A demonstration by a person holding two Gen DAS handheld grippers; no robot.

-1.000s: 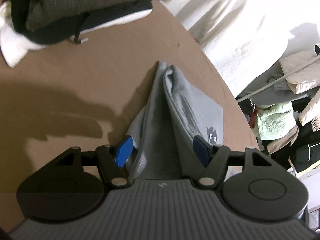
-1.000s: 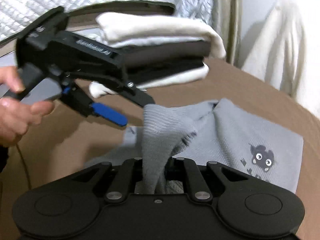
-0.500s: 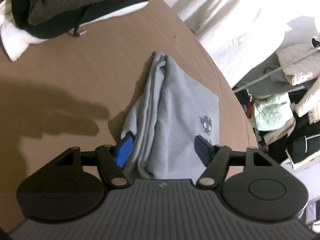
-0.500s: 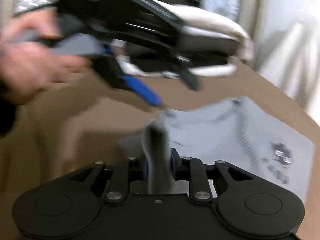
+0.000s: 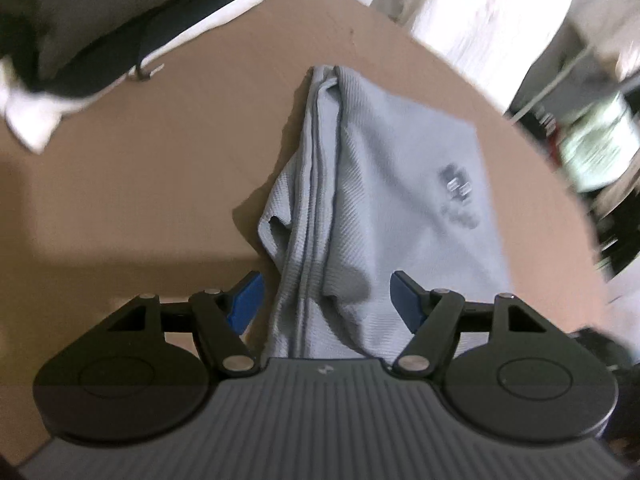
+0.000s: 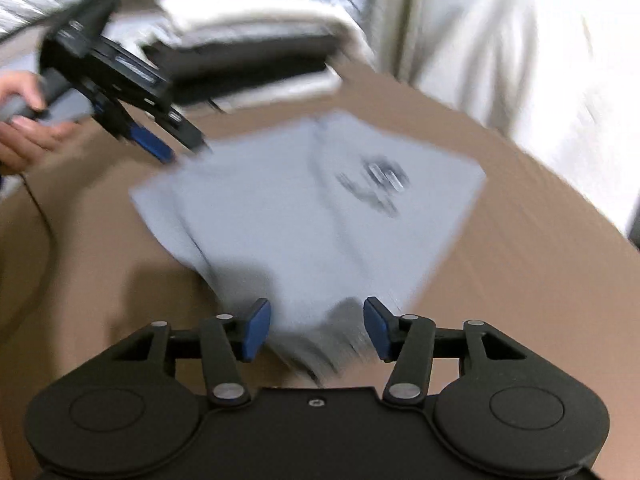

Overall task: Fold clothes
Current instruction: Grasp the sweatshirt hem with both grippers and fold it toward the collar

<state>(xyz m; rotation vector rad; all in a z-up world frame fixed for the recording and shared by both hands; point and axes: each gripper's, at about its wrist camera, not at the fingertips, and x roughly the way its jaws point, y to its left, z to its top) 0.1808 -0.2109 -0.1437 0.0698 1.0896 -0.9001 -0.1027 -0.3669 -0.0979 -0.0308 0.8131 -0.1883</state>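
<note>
Brown table (image 5: pixel 168 184) under my tools, grey shirt (image 5: pixel 404 184) lying on it, partly folded, dark print up, stack of folded clothes (image 6: pixel 256 48) at far edge, blurry

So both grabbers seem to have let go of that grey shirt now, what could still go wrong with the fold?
The grey shirt has a bunched ridge along one side, so the fold may settle crooked. Both the left gripper and the right gripper hang open over its near edge and could snag it while pulling away.
</note>
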